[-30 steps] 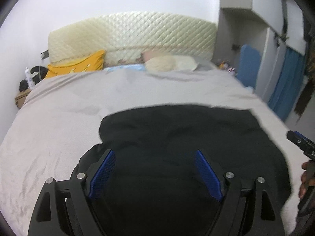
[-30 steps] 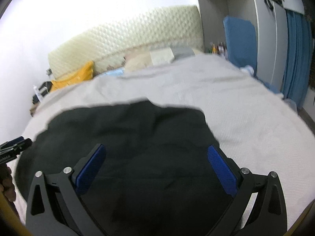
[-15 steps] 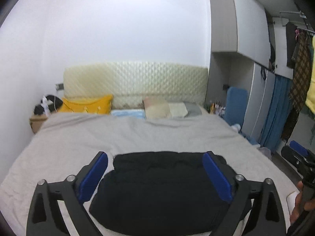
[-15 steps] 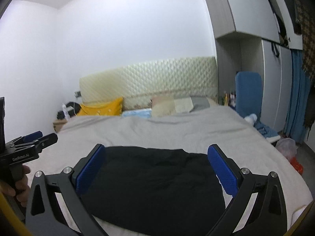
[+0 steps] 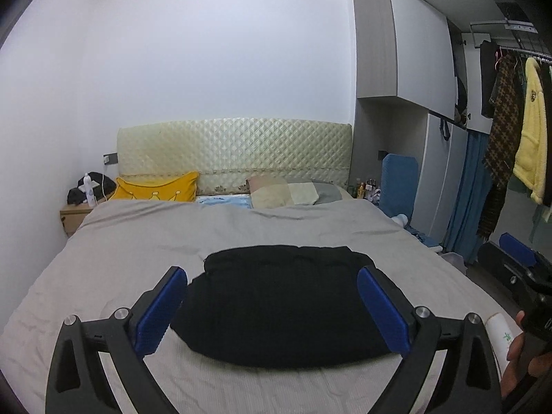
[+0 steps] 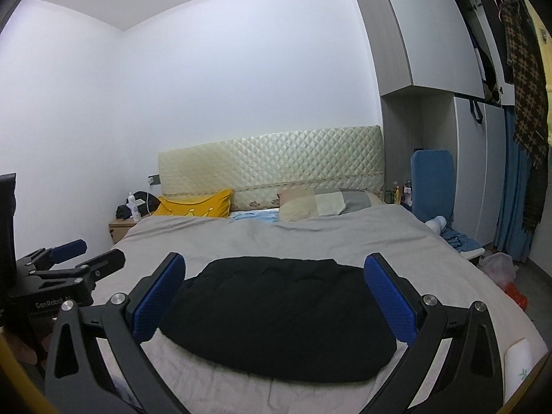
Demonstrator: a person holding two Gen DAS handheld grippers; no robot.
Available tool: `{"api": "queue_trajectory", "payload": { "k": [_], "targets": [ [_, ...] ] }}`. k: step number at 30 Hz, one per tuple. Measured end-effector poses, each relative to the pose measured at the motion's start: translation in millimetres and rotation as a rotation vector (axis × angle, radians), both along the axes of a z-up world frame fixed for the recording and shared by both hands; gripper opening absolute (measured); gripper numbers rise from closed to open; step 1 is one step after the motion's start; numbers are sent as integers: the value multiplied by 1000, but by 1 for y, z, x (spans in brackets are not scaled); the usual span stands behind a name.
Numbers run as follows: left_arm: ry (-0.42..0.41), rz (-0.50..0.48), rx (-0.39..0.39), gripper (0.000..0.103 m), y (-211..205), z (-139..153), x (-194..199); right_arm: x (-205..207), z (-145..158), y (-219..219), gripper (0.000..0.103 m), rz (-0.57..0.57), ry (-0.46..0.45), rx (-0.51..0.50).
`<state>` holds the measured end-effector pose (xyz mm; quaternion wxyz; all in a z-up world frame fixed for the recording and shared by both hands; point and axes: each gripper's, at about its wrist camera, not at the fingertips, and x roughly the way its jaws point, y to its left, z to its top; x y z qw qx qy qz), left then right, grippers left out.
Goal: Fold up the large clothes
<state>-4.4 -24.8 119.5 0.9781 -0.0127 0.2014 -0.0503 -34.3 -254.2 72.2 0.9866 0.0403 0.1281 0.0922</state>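
Folded black knit garment (image 5: 286, 305), lying flat on the grey quilted bedspread (image 5: 138, 241) well short of the yellow pillow (image 5: 155, 189), long axis across the bed; left gripper (image 5: 272, 307) and right gripper (image 6: 276, 296), jaws just spread wide and empty, now withdrawn upward, suggesting this fold is complete.

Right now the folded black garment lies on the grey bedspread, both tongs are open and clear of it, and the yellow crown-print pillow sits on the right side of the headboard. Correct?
Not quite. The yellow crown-print pillow sits on the left side of the quilted cream headboard, as the left wrist view shows. The rest holds: the folded black garment lies on the grey bedspread, with the left tongs and right tongs open and clear of it.
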Motion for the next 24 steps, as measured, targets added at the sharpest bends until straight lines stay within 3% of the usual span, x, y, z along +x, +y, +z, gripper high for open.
{"api": "queue_trajectory", "payload": {
  "k": [10,16,24],
  "targets": [
    [20,6,-30,100,10,-23,-31,-32,-36,12,103,7,56,-9],
    [63,3,-32,100,10,-45,-23,-34,-68,14,103,-11,119,-10],
    [153,25,-7,100,9,-86,-1,-21,-88,16,103,-41,155,-27]
  ]
}}
